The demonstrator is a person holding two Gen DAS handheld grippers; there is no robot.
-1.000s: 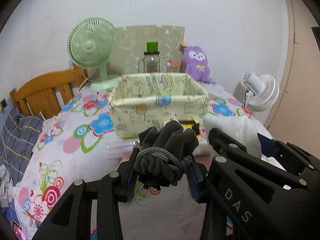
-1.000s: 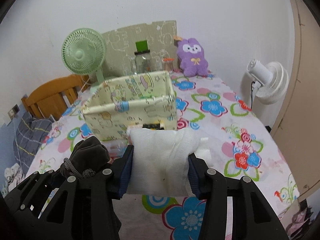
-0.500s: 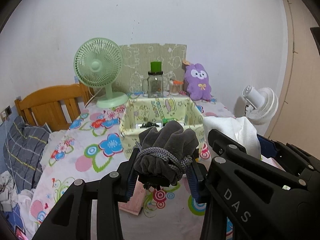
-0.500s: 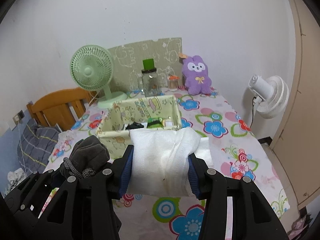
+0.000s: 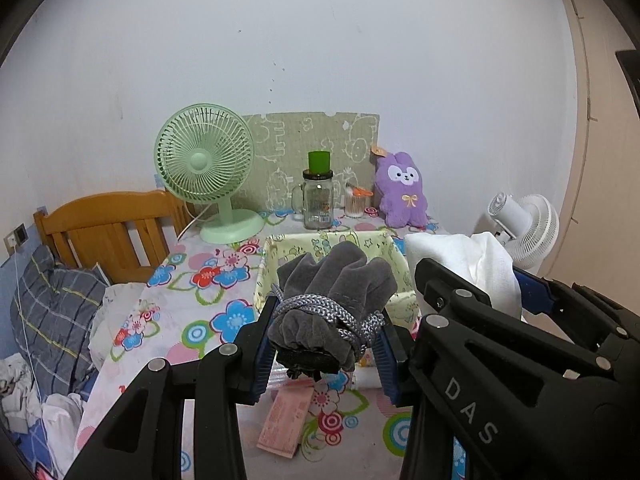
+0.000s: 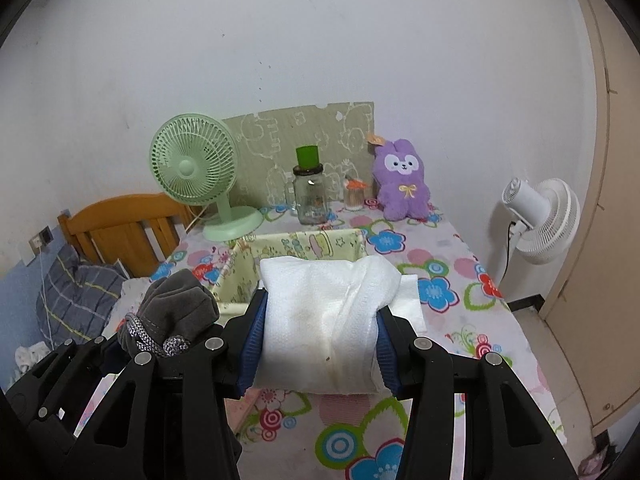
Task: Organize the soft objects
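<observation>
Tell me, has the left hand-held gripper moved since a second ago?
Yes. The left hand-held gripper, clamping the grey drawstring pouch, rose: the patterned fabric box sits lower in view, its inside now visible.

**Two wrist cameras, side by side, facing the far wall**

Each fisheye sits just behind its own hand-held gripper, looking forward and slightly down over the flowered bench point(image 6: 452, 248). The left view looks past the left hand-held gripper point(image 5: 322, 344), with the right one crowding its right edge. The right view looks past the right hand-held gripper point(image 6: 318, 344), the left one low at its left. Both share the fabric box point(image 5: 276, 264), green fan point(image 5: 204, 160), glass jar point(image 6: 310, 198), purple plush point(image 5: 402, 190) and white fan point(image 6: 544, 222).
</observation>
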